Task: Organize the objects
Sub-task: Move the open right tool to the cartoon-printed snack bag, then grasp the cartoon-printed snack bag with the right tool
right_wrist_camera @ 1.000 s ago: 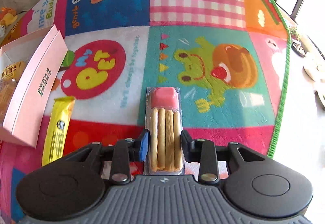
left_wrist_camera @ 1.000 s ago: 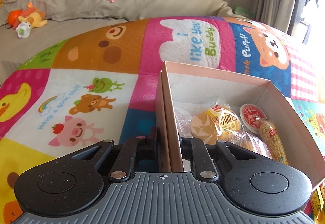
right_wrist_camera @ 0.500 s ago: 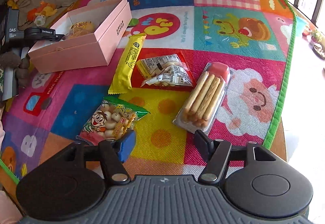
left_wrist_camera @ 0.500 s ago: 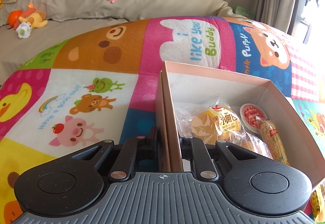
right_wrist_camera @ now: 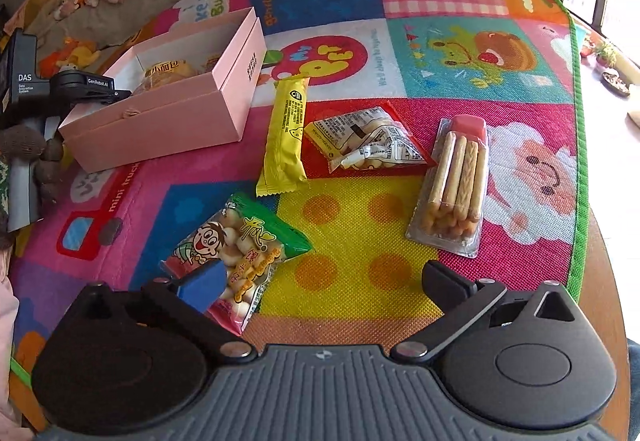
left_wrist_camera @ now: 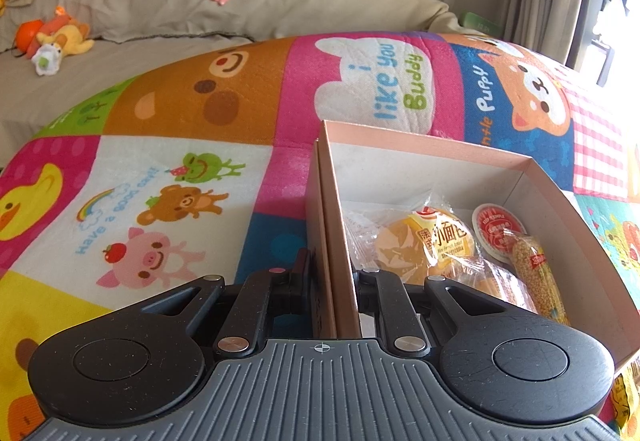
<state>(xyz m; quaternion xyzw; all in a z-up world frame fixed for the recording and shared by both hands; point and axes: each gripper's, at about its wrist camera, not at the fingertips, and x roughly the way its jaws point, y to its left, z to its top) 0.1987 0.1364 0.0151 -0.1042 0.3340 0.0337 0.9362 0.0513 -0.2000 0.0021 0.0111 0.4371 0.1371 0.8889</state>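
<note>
1. Left wrist view: left gripper [left_wrist_camera: 334, 273] is clamped on the pink box [left_wrist_camera: 420, 169] wall; snacks lie inside.
2. Right gripper [right_wrist_camera: 324, 281] jaws are opening, nothing between; biscuit stick pack [right_wrist_camera: 452, 181] lies on the mat [right_wrist_camera: 352, 281].

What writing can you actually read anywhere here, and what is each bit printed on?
"i like you Buddy": white patch of the play mat
"Have a good day!": mat patch with the pig
"My PET": red mat patch
"mini truck": mat beside the pink box
"DAS": black device
"GenRobot.AI": left gripper
Print on the yellow bar, clear packet and box side: too small to read.
</note>
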